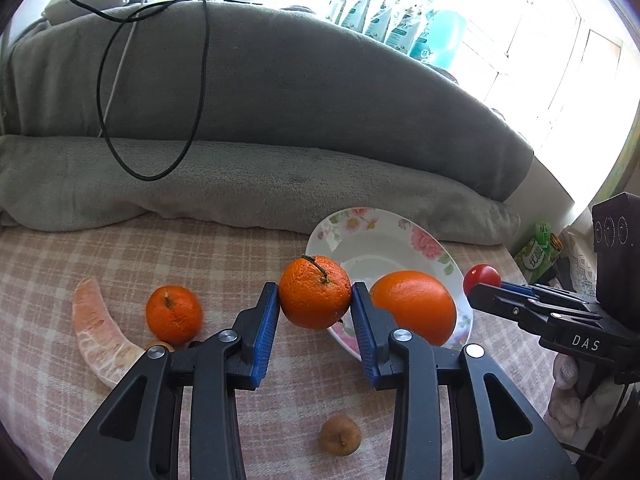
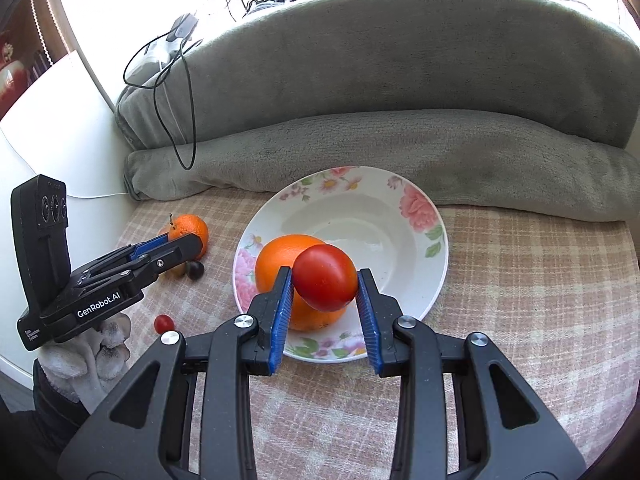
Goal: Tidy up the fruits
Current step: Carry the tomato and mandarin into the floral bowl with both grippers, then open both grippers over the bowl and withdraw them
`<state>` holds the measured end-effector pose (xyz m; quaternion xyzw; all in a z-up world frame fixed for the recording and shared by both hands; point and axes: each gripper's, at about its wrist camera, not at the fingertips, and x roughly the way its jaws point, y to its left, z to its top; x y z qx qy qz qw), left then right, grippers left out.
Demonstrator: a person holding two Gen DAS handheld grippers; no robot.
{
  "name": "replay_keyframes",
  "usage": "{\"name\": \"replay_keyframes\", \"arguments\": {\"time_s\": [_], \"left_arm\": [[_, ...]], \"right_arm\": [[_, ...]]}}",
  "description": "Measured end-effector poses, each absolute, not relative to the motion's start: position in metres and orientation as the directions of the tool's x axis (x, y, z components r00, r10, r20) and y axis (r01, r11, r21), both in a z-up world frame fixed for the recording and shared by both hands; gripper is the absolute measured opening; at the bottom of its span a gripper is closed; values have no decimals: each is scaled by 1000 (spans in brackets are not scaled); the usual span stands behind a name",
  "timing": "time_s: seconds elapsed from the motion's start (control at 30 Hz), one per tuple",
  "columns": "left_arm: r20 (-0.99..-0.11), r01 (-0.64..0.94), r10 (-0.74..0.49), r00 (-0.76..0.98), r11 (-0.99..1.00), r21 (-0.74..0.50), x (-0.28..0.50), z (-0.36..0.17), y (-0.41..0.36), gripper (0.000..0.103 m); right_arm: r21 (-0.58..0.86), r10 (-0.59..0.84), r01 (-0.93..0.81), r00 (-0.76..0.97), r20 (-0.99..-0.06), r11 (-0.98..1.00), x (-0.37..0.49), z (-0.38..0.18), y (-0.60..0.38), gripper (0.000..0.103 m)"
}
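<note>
Here the checked cloth covers the bed, with the grey blanket rolled along its far edge. The flowered plate sits against that far edge, toward the right side of the cloth, and one large orange already lies in its near-left part.

The left gripper is clamped on a stemmed mandarin, blue pads pressing both flanks, and holds it off the cloth just left of the plate's near rim. The right gripper is closed on a red tomato and holds it over the plate, in front of the orange.

Still out on the cloth: a long pomelo segment near the left edge, a second mandarin beside it, a small brown fruit near the front edge, a dark grape and a small cherry tomato.

The step in hand looks like setting both fruits into the plate. To do it well, I would bring each one low over the bare white well behind the orange before letting go, since round fruit dropped on the sloping rim would likely roll out. Release the tomato gently, as it bruises, and keep the two grippers from crossing over the plate
</note>
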<state>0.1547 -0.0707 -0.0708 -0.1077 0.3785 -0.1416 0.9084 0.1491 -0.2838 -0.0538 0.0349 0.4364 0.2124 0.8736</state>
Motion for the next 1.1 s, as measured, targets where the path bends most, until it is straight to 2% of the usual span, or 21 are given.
{"name": "replay_keyframes", "arguments": {"time_s": [0.9, 0.97, 1.0, 1.03, 1.1], "left_arm": [[-660, 243, -395, 639, 918, -314, 191, -69, -110, 35], [-658, 246, -395, 641, 918, -311, 191, -68, -111, 38], [-655, 249, -396, 643, 918, -310, 190, -67, -111, 41], [-651, 250, -396, 647, 917, -309, 190, -66, -111, 48], [-646, 252, -393, 655, 919, -304, 188, -63, -111, 51]], "right_arm": [[269, 402, -313, 526, -749, 911, 168, -67, -301, 33], [268, 402, -315, 527, -749, 911, 167, -66, -300, 34], [266, 400, -313, 530, -748, 912, 167, -66, -300, 37], [266, 400, -311, 535, -744, 912, 166, -65, -300, 46], [267, 398, -304, 550, -734, 914, 165, -63, -302, 60]]}}
